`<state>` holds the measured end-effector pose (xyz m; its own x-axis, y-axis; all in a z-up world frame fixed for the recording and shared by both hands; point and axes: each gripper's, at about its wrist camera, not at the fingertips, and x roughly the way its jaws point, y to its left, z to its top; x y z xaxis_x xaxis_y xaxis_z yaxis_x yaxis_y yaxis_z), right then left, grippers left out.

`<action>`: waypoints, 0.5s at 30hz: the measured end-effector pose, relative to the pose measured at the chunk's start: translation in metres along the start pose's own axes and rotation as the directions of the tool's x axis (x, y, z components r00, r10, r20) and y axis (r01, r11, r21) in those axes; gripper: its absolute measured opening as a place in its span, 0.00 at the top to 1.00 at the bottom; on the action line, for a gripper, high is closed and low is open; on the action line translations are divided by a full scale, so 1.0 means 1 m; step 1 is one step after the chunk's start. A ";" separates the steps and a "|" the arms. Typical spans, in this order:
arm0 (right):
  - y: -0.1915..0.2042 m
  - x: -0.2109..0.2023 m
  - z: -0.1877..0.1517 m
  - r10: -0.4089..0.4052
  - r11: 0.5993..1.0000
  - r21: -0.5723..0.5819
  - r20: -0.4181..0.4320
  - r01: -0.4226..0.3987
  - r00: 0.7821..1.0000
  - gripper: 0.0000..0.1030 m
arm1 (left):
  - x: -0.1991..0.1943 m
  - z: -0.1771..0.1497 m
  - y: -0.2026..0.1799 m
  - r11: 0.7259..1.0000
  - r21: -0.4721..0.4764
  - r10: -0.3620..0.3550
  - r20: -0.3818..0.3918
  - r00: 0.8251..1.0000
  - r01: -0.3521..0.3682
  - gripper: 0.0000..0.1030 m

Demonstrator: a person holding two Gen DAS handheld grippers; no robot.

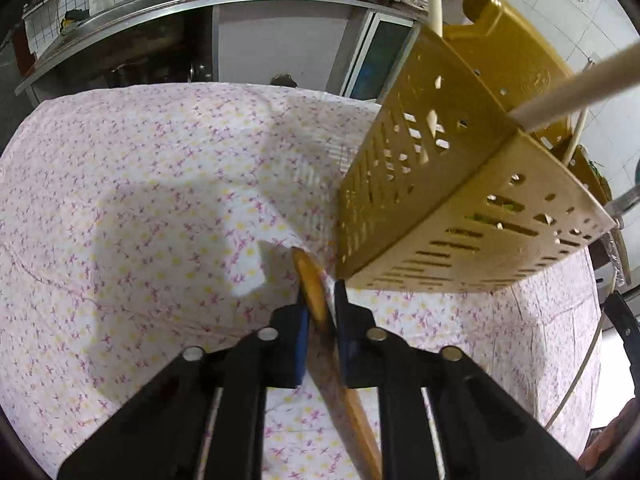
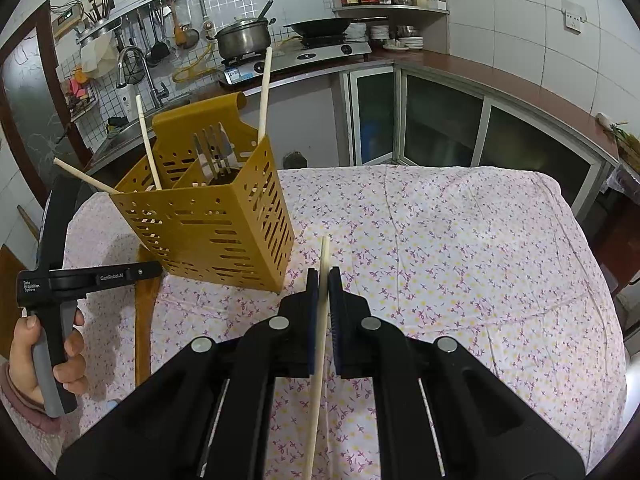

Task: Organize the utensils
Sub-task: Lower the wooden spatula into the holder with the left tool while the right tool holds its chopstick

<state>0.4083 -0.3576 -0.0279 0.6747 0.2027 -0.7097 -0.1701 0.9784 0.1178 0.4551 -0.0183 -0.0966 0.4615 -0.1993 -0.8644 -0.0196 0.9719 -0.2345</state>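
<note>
Nearest the right wrist camera, the right hand-held gripper (image 2: 323,280) is clamped on a pale chopstick (image 2: 319,344), its tip rising just above the pads. The left hand-held gripper (image 1: 320,300) pinches a wooden spatula (image 1: 316,292) edge-on between narrow jaws, the handle running back beneath the camera. Both tools are lifted, so the step in hand appears to be carrying the remaining utensils to the yellow perforated holder (image 2: 216,232), which stands near the far left corner of the floral-clothed surface (image 2: 460,260). The holder already has three chopsticks leaning out of its front section and forks (image 2: 214,152) in a rear one. Next, the right hand-held gripper would likely need to swing left, tip the chopstick upright over the front compartment and let go; the spatula would follow.
</note>
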 end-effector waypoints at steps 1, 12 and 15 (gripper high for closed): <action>0.001 -0.001 0.000 -0.001 1.000 -0.003 0.002 0.001 1.000 0.93 | -0.004 -0.002 0.003 1.000 0.001 -0.007 0.005 1.000 0.007 0.88; 0.017 -0.026 -0.003 0.007 1.000 -0.016 0.051 -0.007 0.999 0.94 | -0.096 -0.023 -0.012 0.992 0.114 -0.075 0.202 0.977 0.053 0.91; 0.023 -0.037 0.000 0.007 1.000 -0.022 0.074 -0.005 0.997 0.94 | -0.128 -0.026 -0.027 0.986 0.159 -0.095 0.270 0.958 0.053 0.93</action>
<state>0.3795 -0.3429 0.0004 0.7247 0.2119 -0.6556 -0.1892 0.9762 0.1063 0.3733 -0.0226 0.0088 0.6833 -0.2492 -0.6863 0.1457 0.9676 -0.2063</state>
